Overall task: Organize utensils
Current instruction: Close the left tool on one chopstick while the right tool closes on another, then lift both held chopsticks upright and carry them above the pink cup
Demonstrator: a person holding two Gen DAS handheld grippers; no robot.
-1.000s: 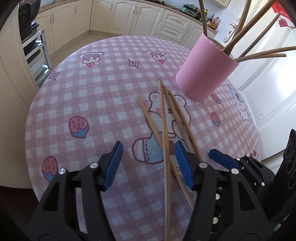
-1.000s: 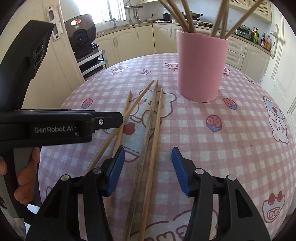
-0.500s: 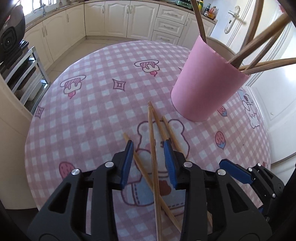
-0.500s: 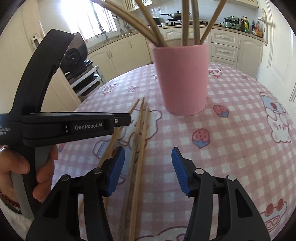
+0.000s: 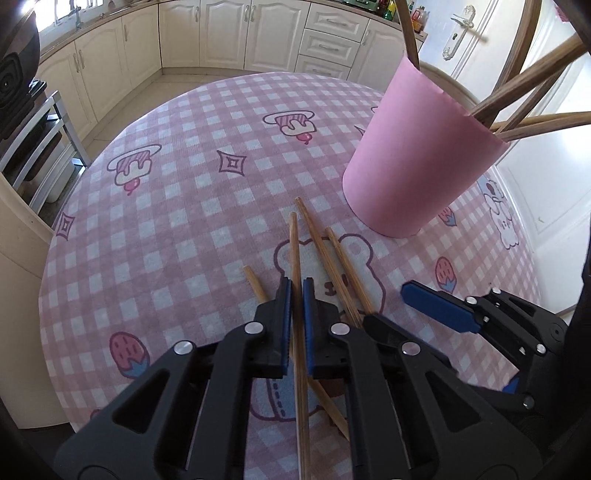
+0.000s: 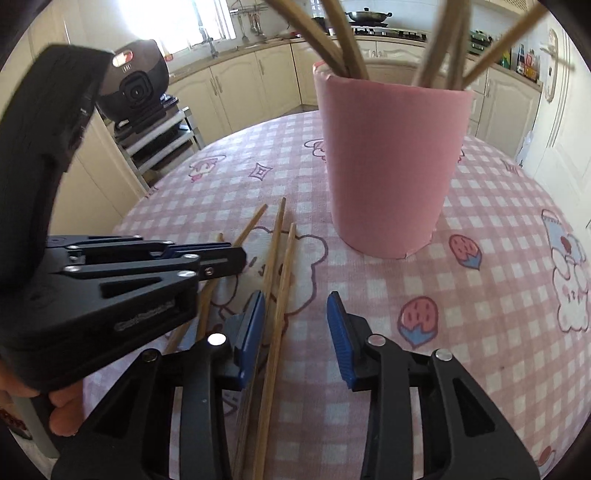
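Several wooden chopsticks lie on the pink checked tablecloth in front of a pink cup that holds several more. My left gripper is shut on one chopstick, which runs between its blue pads. It also shows in the right wrist view at the left, with the cup ahead. My right gripper is open, low over two chopsticks that lie between its jaws near the left pad. Its blue pad shows in the left wrist view.
Cream kitchen cabinets run along the back. A metal rack with a black appliance stands left of the table. A white door is at the right. The round table's edge drops off at the left.
My left gripper has moved forward and closed from wide open onto one chopstick. My right gripper has moved closer to the cup and stayed open.
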